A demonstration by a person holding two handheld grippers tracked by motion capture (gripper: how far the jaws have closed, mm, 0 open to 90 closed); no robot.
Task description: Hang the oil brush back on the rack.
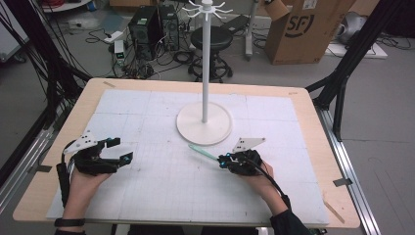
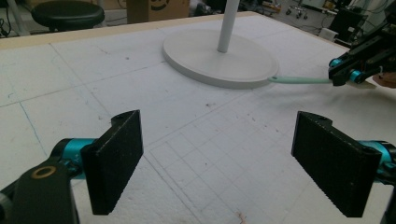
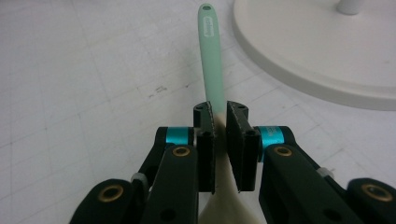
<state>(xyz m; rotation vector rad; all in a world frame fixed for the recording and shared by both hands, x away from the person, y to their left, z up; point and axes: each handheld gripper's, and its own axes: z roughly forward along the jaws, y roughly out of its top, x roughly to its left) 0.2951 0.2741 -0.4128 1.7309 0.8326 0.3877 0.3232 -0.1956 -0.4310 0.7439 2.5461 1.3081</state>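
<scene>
Clamping a mint-green spatula point(image 3: 211, 56) between its black jaws, the right gripper point(image 1: 226, 160) sits just in front of the white hanger stand point(image 1: 204, 63), on the person's side of the stand's round base point(image 1: 195, 129). The jaws press on the spatula where the green handle meets its cream-coloured blade, and the handle runs out ahead of them, its tip with the small hanging hole lying just beside the rim of the base; from the left gripper view the tip looks to touch that rim, though contact cannot be told for sure. The cream blade trails back under the gripper's body. The left gripper point(image 1: 126, 150) rests well to the left of the stand base and nearer the person than it, its jaws spread wide with nothing between them, hovering low over the white gridded mat point(image 1: 161, 186). The stand's pole rises straight from the centre of the base to a ring of short hooks at the top.
</scene>
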